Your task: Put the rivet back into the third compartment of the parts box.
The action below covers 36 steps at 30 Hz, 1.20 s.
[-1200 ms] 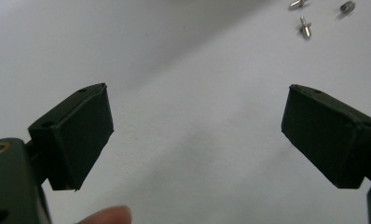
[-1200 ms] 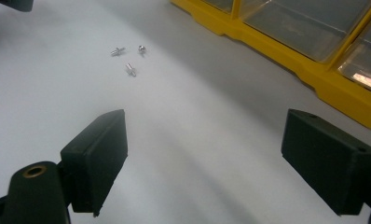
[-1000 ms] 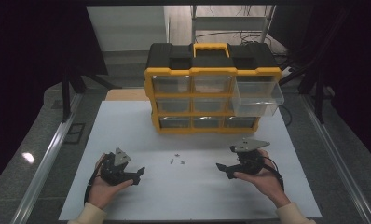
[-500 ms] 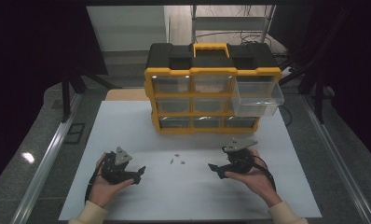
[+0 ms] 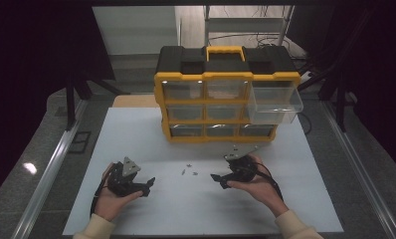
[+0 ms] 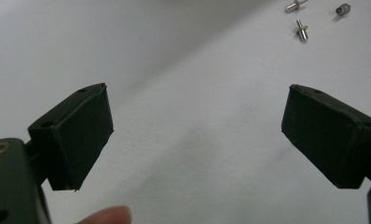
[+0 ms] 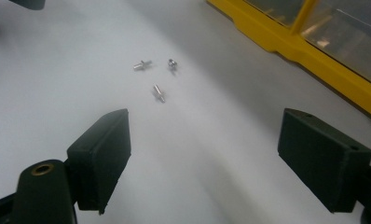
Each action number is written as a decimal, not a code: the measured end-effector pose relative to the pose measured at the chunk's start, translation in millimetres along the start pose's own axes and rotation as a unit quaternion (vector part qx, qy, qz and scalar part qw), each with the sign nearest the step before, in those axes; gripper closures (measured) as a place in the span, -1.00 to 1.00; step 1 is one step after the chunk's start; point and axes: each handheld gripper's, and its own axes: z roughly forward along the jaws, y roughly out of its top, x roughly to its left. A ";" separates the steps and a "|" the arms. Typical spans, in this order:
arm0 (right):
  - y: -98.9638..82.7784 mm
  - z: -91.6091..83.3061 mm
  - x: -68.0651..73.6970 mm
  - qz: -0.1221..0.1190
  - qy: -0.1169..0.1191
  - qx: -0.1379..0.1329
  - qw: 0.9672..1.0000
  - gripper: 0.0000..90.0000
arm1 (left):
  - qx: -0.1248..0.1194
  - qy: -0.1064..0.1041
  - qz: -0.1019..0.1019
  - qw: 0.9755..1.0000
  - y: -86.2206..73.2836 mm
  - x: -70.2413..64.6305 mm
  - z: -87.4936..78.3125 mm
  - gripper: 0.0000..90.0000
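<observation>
High view first: three tiny metal pins [image 5: 188, 172] are seen lying loose on the white worktop [image 5: 136, 139], roughly dead centre, between the two hands. The left hand-held gripper [image 5: 147, 184] is parked at about 8 o'clock from the pins, well apart from them, jaws aimed toward 3 o'clock. The right hand-held gripper [image 5: 217, 180] is found at about 4 o'clock from the pins, near them, jaws aimed toward 9 o'clock. A yellow-and-black drawer organizer [image 5: 226, 94] is stood at 12 o'clock, with one clear drawer [image 5: 275, 102] pulled out at its upper right corner.

Left gripper view: the jaws are spread wide with nothing but bare worktop [image 6: 188, 140] between them. The pins [image 6: 302, 30] are spotted way up at 1 o'clock, small and well beyond the jaw tips. A fingertip [image 6: 106, 215] is just caught at the bottom edge.

Right gripper view: the jaws here are spread wide too, nothing pinched. The pins [image 7: 159, 92] are laid out ahead at about 11 o'clock, one nearer the jaws and two side by side a bit farther off, all clear of the pads. The organizer's yellow base [image 7: 314, 60] is seen running along at 2 o'clock, a bit blurry.
</observation>
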 end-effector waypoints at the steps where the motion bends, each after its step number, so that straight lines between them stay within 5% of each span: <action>1: 1.7 1.7 0.9 -0.002 0.002 0.001 1.000 -0.62 | 0.000 0.000 0.000 1.000 0.0 0.0 0.0 -0.79; 36: 25.7 57.8 14.1 -0.024 0.041 0.032 0.998 -0.49 | 0.007 0.001 0.003 1.000 -2.3 -1.4 0.2 -0.79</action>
